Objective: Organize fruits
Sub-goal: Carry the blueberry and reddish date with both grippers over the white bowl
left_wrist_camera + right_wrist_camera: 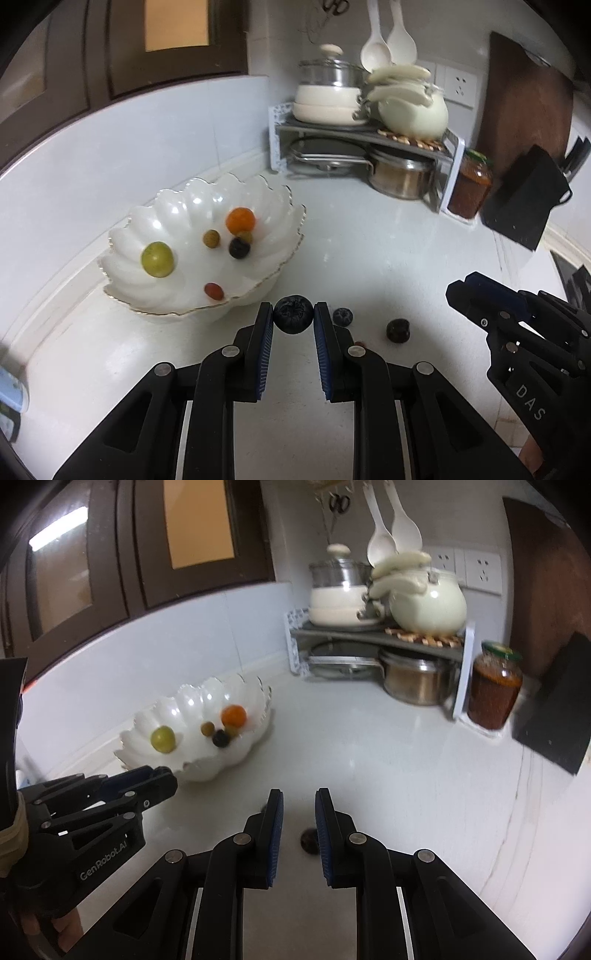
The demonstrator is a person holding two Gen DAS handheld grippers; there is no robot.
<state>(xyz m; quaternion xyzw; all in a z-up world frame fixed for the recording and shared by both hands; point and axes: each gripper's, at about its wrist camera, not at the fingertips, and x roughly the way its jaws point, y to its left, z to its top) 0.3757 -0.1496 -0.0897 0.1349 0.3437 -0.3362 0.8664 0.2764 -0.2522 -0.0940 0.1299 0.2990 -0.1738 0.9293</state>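
My left gripper [293, 315] is shut on a blueberry [293, 314], just in front of the white scalloped bowl [177, 206]. The bowl holds a green fruit [157, 259], an orange fruit [240, 220], a dark berry [239, 247], a small olive fruit [211, 238] and a red one [214, 291]. A second blueberry [342, 316] and a dark fruit [398, 331] lie on the counter to the right. My right gripper [299, 805] is open and empty above the dark fruit [308, 841]. The bowl [199, 764] shows at left in the right wrist view.
A corner rack [369, 129] with pots and a kettle stands at the back. A jar of red sauce [471, 184] and a black knife block [524, 195] stand to its right. The right gripper's body [517, 332] is at right.
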